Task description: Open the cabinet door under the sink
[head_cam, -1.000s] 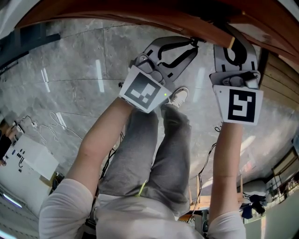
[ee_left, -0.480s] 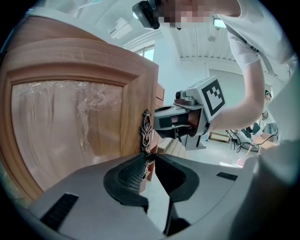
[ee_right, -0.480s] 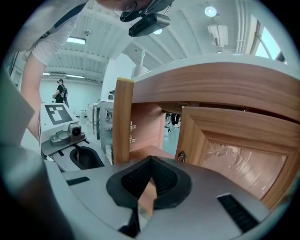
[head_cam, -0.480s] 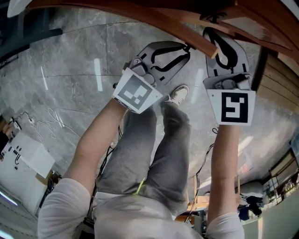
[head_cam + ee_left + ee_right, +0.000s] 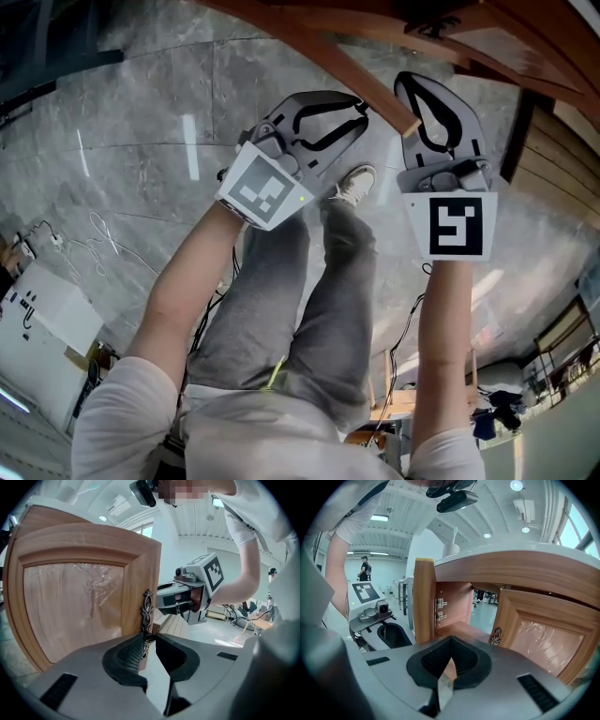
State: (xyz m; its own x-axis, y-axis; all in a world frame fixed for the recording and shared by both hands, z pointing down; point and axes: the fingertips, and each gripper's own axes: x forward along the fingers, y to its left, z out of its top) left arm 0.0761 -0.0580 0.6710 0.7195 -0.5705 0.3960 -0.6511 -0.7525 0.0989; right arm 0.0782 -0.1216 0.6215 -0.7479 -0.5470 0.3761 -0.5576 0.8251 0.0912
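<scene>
left gripper (image 5: pixel 149 640) clenched on handle (image 5: pixel 147 607) | door (image 5: pixel 75 597) pulled further out toward 7 o'clock | right gripper (image 5: pixel 449 660) closed, empty, at 3 o'clock | task nearly done

In the head view the cabinet door (image 5: pixel 347 70) has swung further out. A second ago its wooden top edge lay as a shallow band across the very top of the picture. Now it slants steeply down from 12 o'clock and ends between the two tools. The left hand-held gripper (image 5: pixel 361 101), closed on the door's handle (image 5: pixel 148 620), has drawn back with it toward 8 o'clock, and its marker cube (image 5: pixel 262 187) has slid the same way. The right hand-held gripper (image 5: pixel 420 86) has also shifted toward 8 o'clock. Its jaw loop, earlier partly tucked under the wood, now shows clear of that edge.
</scene>
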